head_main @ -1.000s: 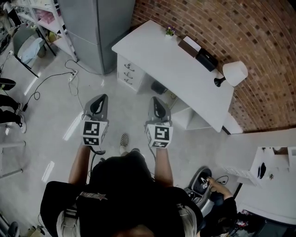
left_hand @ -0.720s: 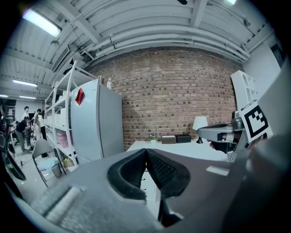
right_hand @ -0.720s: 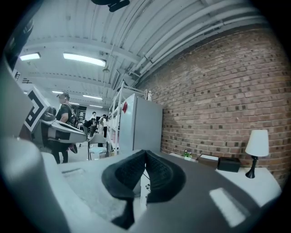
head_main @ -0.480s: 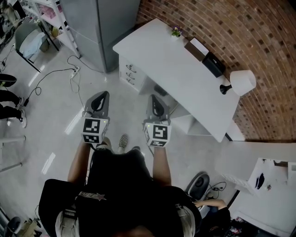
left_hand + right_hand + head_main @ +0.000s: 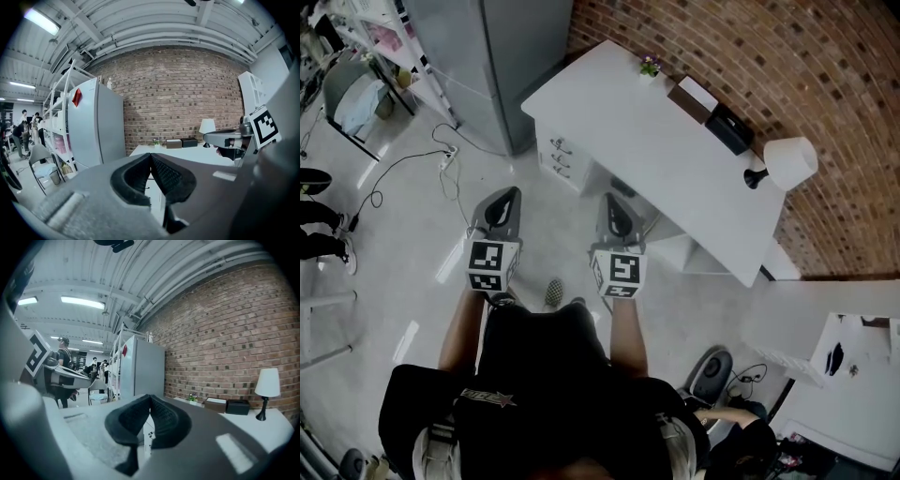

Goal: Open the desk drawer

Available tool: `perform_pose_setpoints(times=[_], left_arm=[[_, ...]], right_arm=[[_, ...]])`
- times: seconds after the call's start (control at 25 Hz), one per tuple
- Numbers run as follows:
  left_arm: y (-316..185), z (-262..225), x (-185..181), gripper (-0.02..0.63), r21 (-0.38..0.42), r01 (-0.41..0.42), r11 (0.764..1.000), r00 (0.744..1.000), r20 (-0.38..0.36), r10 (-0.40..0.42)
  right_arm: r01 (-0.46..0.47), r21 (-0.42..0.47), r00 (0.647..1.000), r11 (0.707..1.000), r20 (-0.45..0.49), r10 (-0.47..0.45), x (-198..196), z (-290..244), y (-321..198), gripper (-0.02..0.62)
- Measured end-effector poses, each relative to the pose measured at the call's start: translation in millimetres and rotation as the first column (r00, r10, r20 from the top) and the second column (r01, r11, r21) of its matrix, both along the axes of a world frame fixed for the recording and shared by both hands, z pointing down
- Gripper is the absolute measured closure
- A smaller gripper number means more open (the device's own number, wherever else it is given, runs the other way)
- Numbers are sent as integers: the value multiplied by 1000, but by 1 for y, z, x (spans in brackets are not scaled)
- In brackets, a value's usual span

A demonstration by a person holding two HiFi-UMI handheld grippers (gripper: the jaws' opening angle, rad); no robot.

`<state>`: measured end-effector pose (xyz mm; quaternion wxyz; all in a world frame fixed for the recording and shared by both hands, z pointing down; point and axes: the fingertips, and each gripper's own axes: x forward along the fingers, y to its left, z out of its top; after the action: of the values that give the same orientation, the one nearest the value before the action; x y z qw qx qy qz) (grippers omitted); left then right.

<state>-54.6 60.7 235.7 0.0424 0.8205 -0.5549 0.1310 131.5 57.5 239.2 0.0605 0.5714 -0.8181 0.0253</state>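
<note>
The drawers sit in the left end of the desk. The left gripper and the right gripper hang short of the desk — clear of the drawers, each with jaws pressed together on nothing.

Soft, even indoor light fills the head view, slightly dim and muted in colour. The white desk is the brightest surface, with only a faint shadow beneath it. Left of the desk, pale glare streaks lie on the glossy floor. Both gripper views are heavy fisheye with black corners. Ceiling strip lights high above the desk blow out. The brick wall behind the desk is sharp, while the left gripper and right gripper loom blurred.
</note>
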Motion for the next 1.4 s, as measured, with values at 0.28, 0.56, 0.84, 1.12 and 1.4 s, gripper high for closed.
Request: perform_pose_setpoints(times=[0.28, 0.56, 0.84, 1.12, 1.4], left_arm=[[-43, 9, -8, 595, -20, -74, 997, 997, -2, 74], [-95, 30, -24, 595, -64, -153, 986, 988, 4, 153], [-146, 73, -41, 595, -144, -229, 963, 973, 2, 232], [-189, 131, -40, 595, -197, -290, 937, 956, -8, 294], [-225, 198, -37, 595, -233, -300, 925, 953, -37, 300]], right_arm=[[-72, -27, 997, 997, 0, 72, -9, 8, -29, 591], [-151, -83, 988, 985, -7, 151, -28, 32, -61, 591], [-235, -142, 972, 961, -28, 234, -44, 72, -101, 591], [-285, -199, 958, 938, -17, 288, -55, 125, -135, 591], [-303, -252, 951, 919, -23, 307, -62, 193, -160, 591]])
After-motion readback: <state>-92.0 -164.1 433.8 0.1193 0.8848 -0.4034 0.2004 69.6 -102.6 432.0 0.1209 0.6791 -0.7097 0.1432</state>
